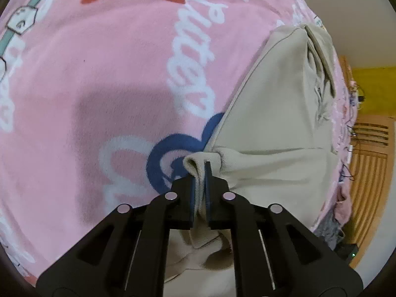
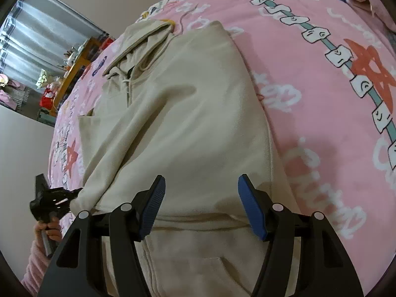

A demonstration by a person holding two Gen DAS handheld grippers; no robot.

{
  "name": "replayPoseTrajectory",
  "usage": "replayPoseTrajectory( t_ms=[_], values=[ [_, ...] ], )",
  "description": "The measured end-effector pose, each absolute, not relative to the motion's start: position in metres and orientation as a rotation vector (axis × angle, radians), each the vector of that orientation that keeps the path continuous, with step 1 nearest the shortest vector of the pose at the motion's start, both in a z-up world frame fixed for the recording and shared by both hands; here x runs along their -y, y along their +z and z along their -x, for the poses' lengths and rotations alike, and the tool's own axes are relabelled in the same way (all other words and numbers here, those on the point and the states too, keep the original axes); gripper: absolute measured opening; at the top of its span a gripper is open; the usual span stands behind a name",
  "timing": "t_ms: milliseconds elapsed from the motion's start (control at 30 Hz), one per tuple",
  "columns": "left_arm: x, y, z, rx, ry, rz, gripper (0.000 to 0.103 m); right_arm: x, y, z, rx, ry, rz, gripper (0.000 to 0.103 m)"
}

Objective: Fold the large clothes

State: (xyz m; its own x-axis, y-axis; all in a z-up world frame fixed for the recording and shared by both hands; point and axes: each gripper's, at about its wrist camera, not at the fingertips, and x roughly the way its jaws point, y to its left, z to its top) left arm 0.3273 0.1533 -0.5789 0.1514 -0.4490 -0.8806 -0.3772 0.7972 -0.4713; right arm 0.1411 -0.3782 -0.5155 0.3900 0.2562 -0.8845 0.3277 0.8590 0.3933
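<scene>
Across a pink blanket (image 2: 309, 79) lies a beige hoodie (image 2: 188, 113), hood far, hem nearest. Left gripper (image 1: 201, 185) pinches its cuff at the hoodie's left edge. Right gripper (image 2: 201, 204) hovers spread wide above the hem.

Hoodie (image 2: 188, 113): beige matt cloth, soft fleecy knit, ribbed cuff at the left gripper (image 1: 201, 173). Blanket (image 1: 99, 74): pink fuzzy plush fleece, printed, matt. Both grippers: black matt plastic, shiny metal pins, blue ridged rubbery pads (image 2: 251, 208). Cabinet (image 1: 368, 173), right edge of left view: orange wood, slatted, slight sheen.
</scene>
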Motion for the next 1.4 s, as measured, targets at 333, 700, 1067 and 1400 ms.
replayPoseTrajectory(
  t_ms=[333, 700, 1067, 1400],
  values=[
    [-0.123, -0.519, -0.300, -1.445, -0.165, 0.455, 0.011, 0.372, -0.521, -0.136, -1.209, -0.024, -0.605, 0.060],
    [-0.113, -0.518, -0.286, -1.466, -0.178, 0.369, 0.011, 0.367, -0.524, -0.134, -1.214, -0.009, -0.623, 0.060],
    [-0.115, -0.543, -0.287, -1.485, -0.223, 0.553, 0.091, 0.365, -0.524, -0.130, -1.214, -0.011, -0.641, 0.060],
    [-0.110, -0.552, -0.303, -1.486, -0.243, 0.696, 0.090, 0.363, -0.531, -0.131, -1.226, -0.024, -0.661, 0.060]
  ],
)
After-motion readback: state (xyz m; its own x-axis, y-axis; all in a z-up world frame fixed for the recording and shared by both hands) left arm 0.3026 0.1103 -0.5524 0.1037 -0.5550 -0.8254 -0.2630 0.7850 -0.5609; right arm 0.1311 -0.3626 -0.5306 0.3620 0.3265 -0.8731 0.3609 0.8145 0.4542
